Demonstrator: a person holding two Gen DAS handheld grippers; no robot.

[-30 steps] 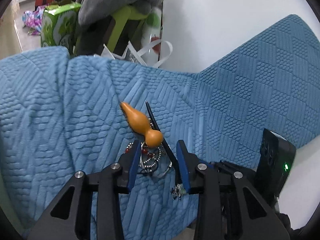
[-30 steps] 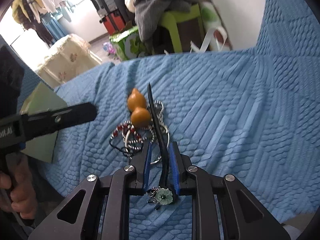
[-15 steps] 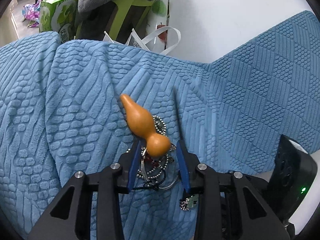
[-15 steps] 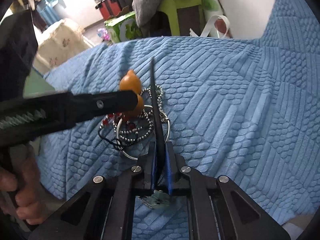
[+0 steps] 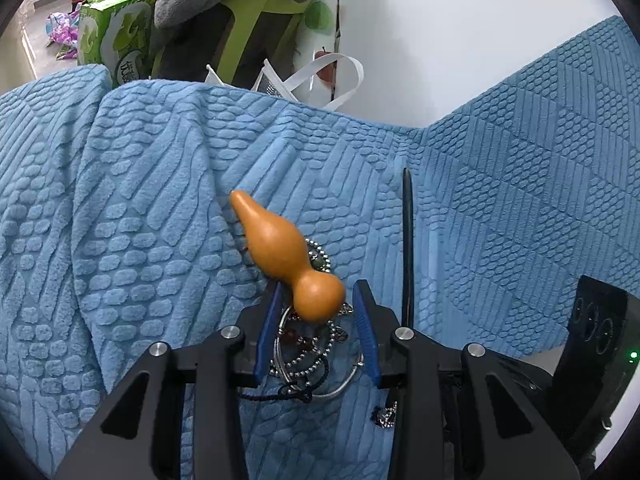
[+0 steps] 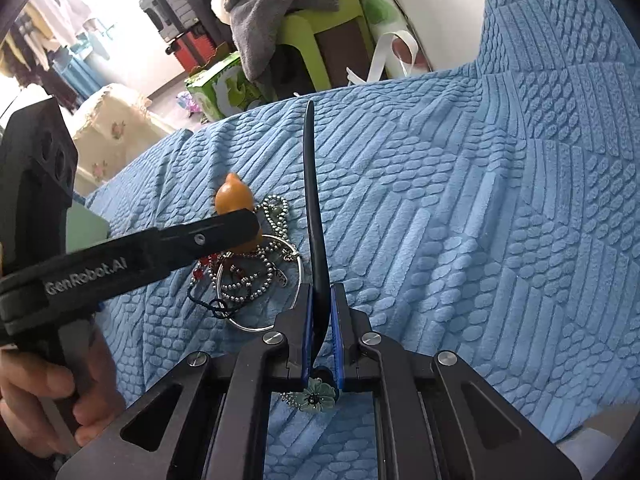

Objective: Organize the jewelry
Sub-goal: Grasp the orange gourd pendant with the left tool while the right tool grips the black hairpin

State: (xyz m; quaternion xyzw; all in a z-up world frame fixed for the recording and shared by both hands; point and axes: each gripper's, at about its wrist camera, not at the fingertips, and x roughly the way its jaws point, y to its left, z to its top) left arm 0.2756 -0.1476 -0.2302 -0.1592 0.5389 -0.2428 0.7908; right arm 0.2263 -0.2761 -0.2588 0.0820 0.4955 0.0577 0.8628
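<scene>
Left gripper (image 5: 318,300): jaws parted, blue pads (image 5: 267,334) on either side of the gourd's round end, not pressing it; fingers point forward and slightly down.
Right gripper (image 6: 320,304): jaws closed onto a thin black stick, blue pads (image 6: 338,336) nearly together; fingers level, pointing forward.
Left hand (image 6: 44,396): bare, wrapped around the left gripper's handle, seen at the right wrist view's lower left.
Relative pose: left gripper's finger crosses in front of the right gripper from the left.

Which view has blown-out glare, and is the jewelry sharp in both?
Right wrist view: window light blows out the top-left corner; the jewelry pile stays sharp. Left wrist view: even light, no glare, orange gourd crisp; fisheye bends the blue blanket edges in both.
</scene>
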